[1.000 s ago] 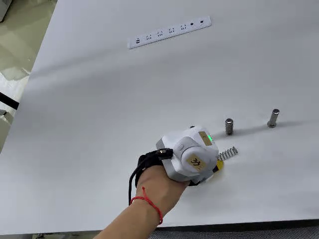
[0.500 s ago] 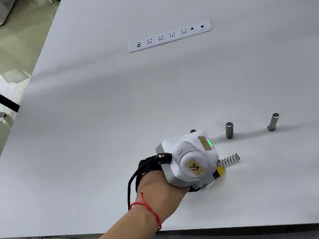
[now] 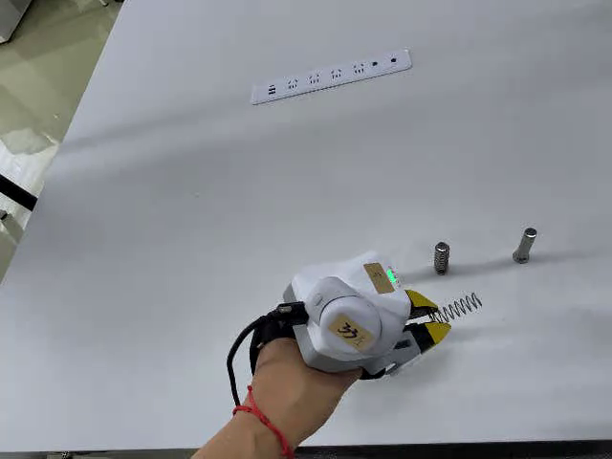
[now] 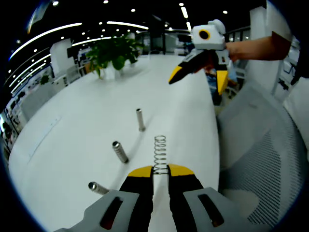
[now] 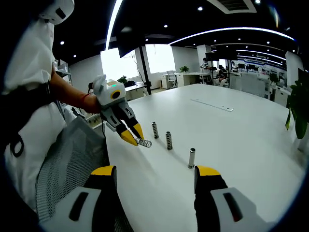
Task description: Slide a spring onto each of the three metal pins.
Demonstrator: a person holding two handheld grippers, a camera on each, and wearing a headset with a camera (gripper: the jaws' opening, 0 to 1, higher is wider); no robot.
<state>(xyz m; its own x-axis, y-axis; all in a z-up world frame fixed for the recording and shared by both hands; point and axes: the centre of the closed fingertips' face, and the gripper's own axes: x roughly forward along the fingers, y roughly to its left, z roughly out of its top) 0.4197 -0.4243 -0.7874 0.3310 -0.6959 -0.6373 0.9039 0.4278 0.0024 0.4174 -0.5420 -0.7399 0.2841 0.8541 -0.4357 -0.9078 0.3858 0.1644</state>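
My left gripper [image 3: 432, 321] is shut on the near end of a loose spring [image 3: 458, 307], which sticks out to the right just over the white table [image 3: 191, 239]. The left gripper view shows that spring [image 4: 160, 153] pinched between the yellow jaw tips [image 4: 160, 170]. Beyond it stand a pin wearing a spring [image 3: 441, 256] and a bare metal pin [image 3: 525, 245]. In the right gripper view I see two spring-covered pins [image 5: 155, 129] [image 5: 169, 140] and the bare pin [image 5: 191, 158]. My right gripper [image 5: 154, 176] is open and empty, held in the air off the table's near edge [image 4: 198, 79].
A white power strip [image 3: 332, 75] lies far back on the table. The table's front edge runs just below the left hand. A grey mesh chair [image 4: 260, 159] stands off that edge. A potted plant [image 4: 113, 53] is at the table's far end.
The left gripper has rolled so its yellow jaws show and has closed on the spring's end. The spring has shifted right, towards the bare pin.
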